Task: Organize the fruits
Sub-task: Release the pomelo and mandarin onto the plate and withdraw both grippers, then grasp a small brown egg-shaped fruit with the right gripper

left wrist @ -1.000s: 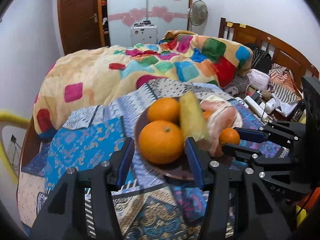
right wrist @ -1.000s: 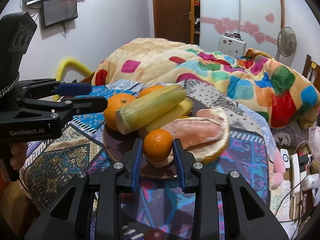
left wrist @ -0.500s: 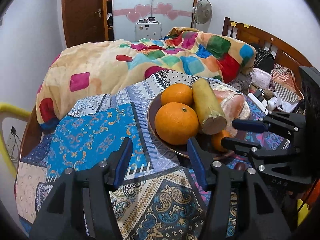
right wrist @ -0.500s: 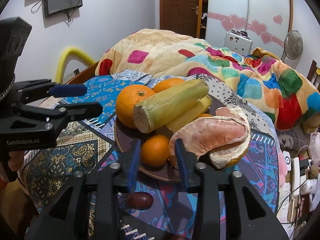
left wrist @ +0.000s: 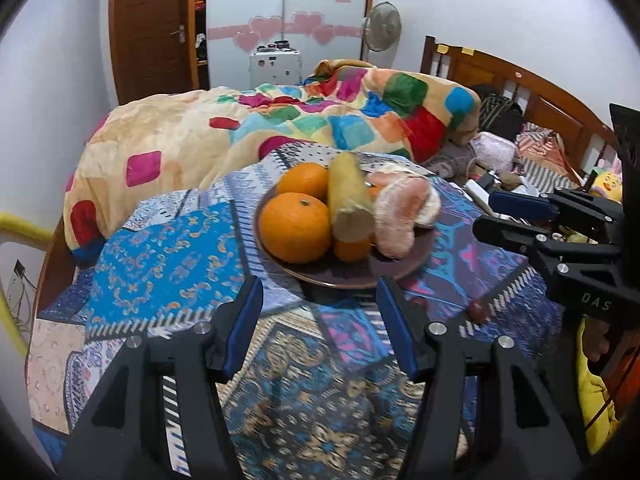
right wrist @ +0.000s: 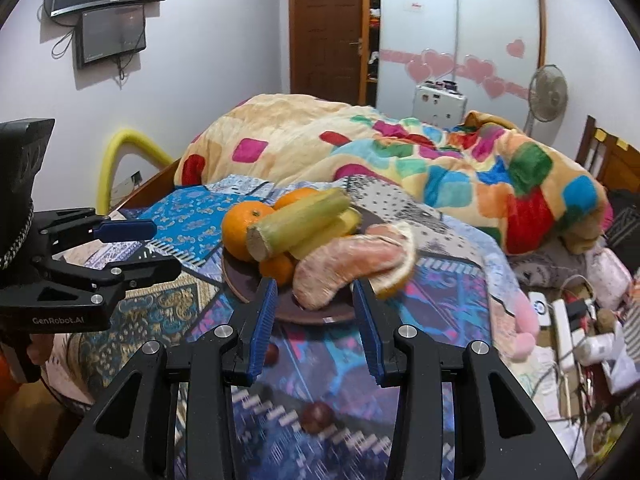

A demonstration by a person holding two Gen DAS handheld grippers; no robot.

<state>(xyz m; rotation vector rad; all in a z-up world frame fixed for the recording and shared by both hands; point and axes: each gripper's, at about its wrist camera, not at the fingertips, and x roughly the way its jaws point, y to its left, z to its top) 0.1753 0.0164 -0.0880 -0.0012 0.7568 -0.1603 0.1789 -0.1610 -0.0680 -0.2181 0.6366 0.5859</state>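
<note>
A dark brown plate (left wrist: pixel 404 268) (right wrist: pixel 320 314) on the patterned cloth holds two large oranges (left wrist: pixel 295 227) (right wrist: pixel 243 229), a small orange (left wrist: pixel 351 249) (right wrist: pixel 277 269), yellow-green stalks (left wrist: pixel 352 204) (right wrist: pixel 300 224) and a peeled pomelo piece (left wrist: pixel 402 210) (right wrist: pixel 352 264). My left gripper (left wrist: pixel 318 316) is open and empty, short of the plate's near rim. My right gripper (right wrist: pixel 314 318) is open and empty at the plate's near edge. Two small dark red fruits (right wrist: pixel 317 416) (right wrist: pixel 271 353) lie on the cloth near the right gripper; one shows in the left wrist view (left wrist: pixel 478 310).
The table cloth (left wrist: pixel 168 264) covers a table against a bed with a colourful quilt (left wrist: pixel 280 132) (right wrist: pixel 400 152). Cables, a power strip (right wrist: pixel 566 332) and clutter lie to the right. A wooden headboard (left wrist: pixel 520 88) stands at the back right.
My right gripper let go of the small orange on the plate and opened. Both grippers drew back from the plate.
</note>
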